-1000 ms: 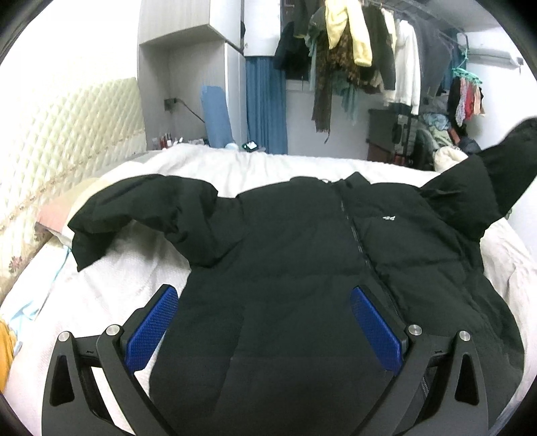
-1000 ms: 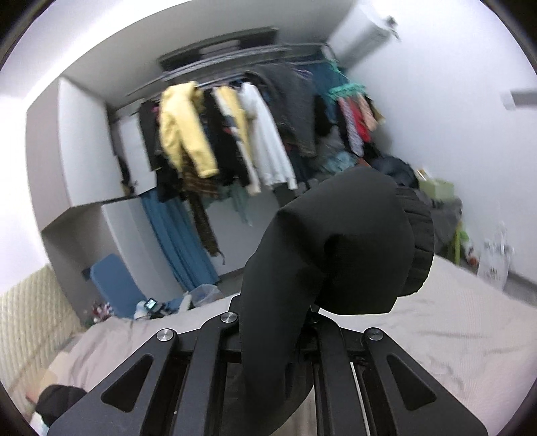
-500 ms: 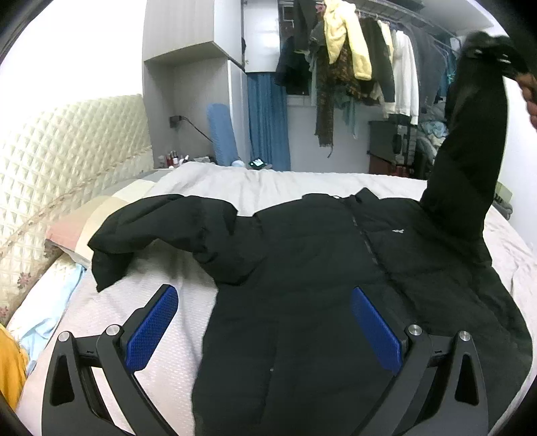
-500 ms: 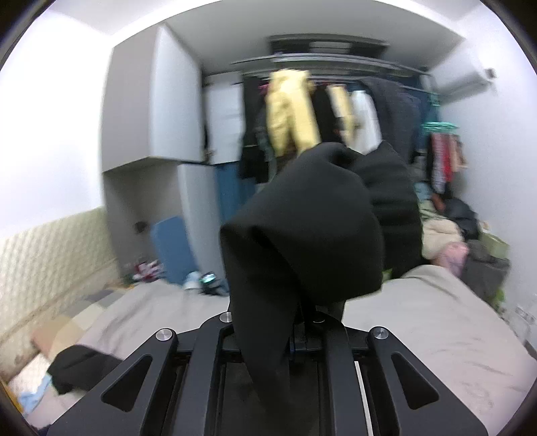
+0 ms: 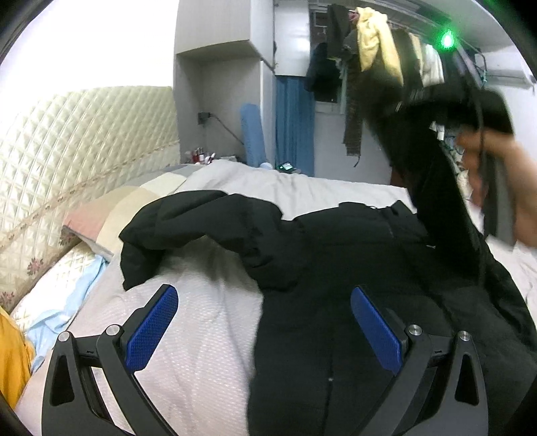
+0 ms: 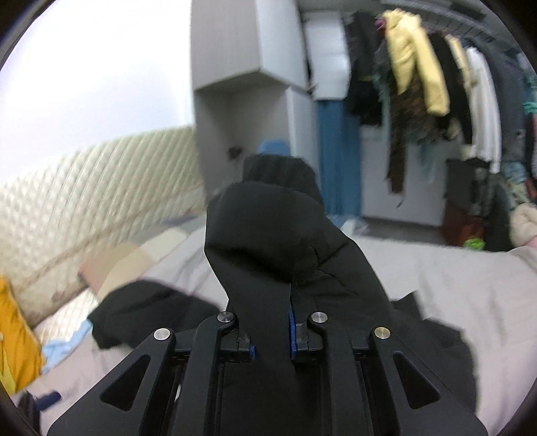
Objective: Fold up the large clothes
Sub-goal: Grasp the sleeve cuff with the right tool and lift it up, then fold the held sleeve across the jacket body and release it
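A black puffer jacket (image 5: 352, 268) lies front up on the bed (image 5: 201, 352). Its left sleeve (image 5: 188, 228) is spread toward the pillows. The other sleeve (image 5: 436, 187) is lifted off the bed and stands above the jacket's right side, held from above beside a person's hand (image 5: 503, 157). In the right wrist view my right gripper (image 6: 272, 338) is shut on that sleeve (image 6: 278, 241), whose cuff end bunches up ahead of the fingers. My left gripper (image 5: 265, 322) is open, its blue pads (image 5: 151, 325) wide apart above the jacket's lower left edge with nothing between them.
A quilted cream headboard (image 5: 67, 141) and pillows (image 5: 127, 208) bound the bed on the left. A light blue cloth (image 5: 63, 302) and a yellow garment (image 5: 10, 362) lie at the left edge. A rail of hanging clothes (image 6: 419, 67) and a grey cabinet (image 5: 218, 30) stand behind the bed.
My right gripper has swung the held sleeve up from the jacket's right side and leftward over its body. The left gripper has drifted left, staying open.
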